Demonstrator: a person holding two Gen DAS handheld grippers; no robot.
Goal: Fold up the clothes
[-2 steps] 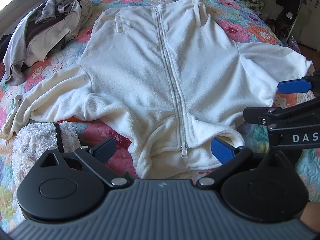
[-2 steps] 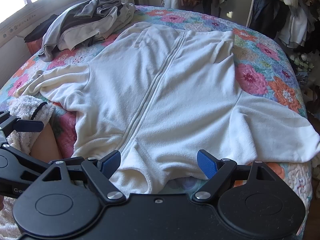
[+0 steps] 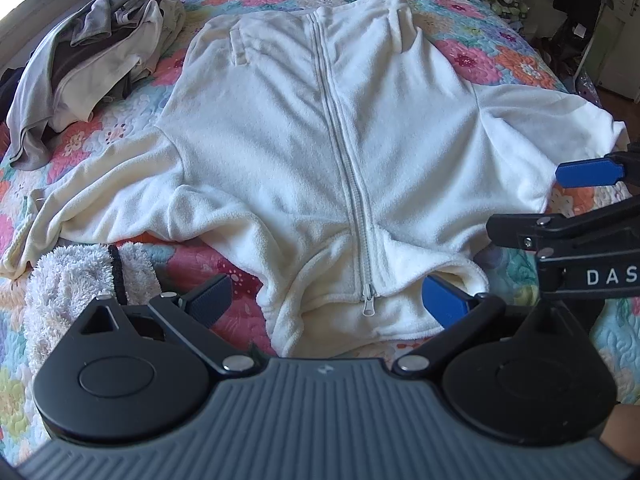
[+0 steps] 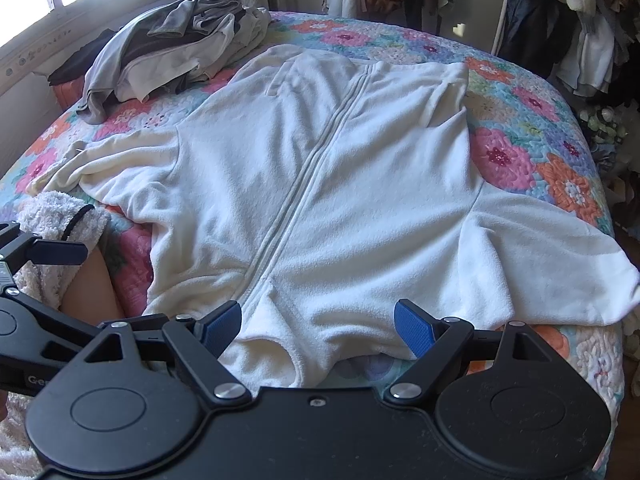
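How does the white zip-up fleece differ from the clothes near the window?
The white fleece lies spread flat, zipped, sleeves out to both sides; the grey clothes pile is a crumpled heap. The fleece is one cream-white garment; the pile mixes grey, dark and pale pieces. The fleece fills the middle of the bed; the pile sits toward a far corner. Both rest on the floral quilt, neither folded yet.

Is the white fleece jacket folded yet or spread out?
Spread out: white fleece jacket lies flat on the quilt, zipped, sleeves out sideways.

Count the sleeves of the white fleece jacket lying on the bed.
2. One sleeve lies spread toward the jacket's window side, near the grey clothes pile; the other sleeve stretches toward the opposite bed edge. None looks hidden.
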